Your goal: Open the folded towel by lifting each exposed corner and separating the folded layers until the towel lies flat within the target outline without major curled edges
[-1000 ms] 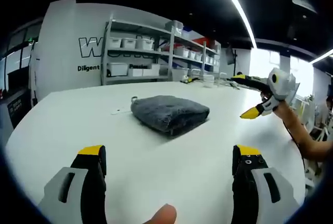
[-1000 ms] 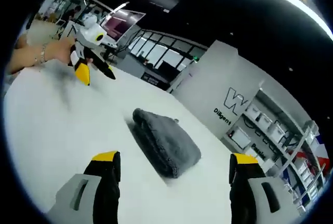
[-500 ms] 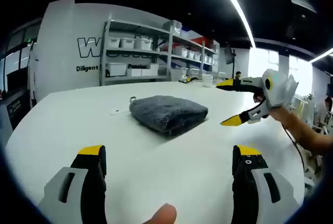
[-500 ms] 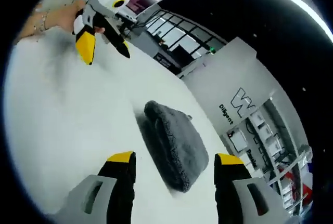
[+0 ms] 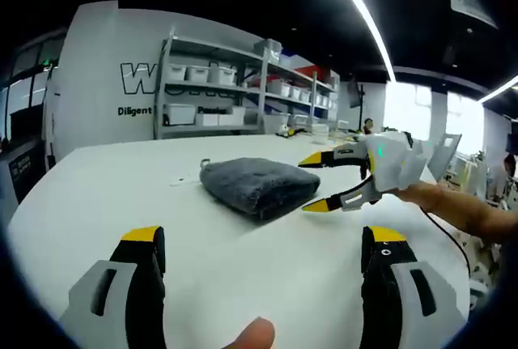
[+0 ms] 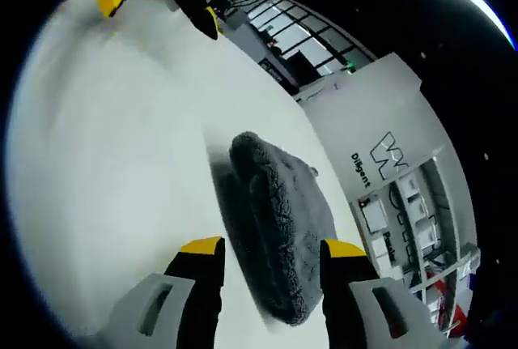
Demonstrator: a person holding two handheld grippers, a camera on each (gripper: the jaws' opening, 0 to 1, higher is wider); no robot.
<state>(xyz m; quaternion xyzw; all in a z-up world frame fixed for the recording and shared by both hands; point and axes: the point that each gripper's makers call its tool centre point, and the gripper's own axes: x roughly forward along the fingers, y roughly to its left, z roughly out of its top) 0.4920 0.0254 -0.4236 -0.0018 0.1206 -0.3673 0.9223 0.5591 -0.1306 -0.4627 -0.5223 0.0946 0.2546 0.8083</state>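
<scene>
A white table [image 5: 105,187] carries a folded grey towel [image 5: 257,184] near its middle. The right gripper [image 5: 317,180] hovers just beside the towel's edge, jaws spread. The left gripper [image 5: 263,240] sits well back, jaws wide apart, holding nothing.

A lab or workshop hall; metal shelving [image 5: 243,82] lined with white storage bins [image 5: 198,67] stands against a white wall bearing large lettering [image 5: 150,82]; a broad white worktable [image 5: 105,195]; strip lights [image 5: 356,9] cross a dark ceiling.
</scene>
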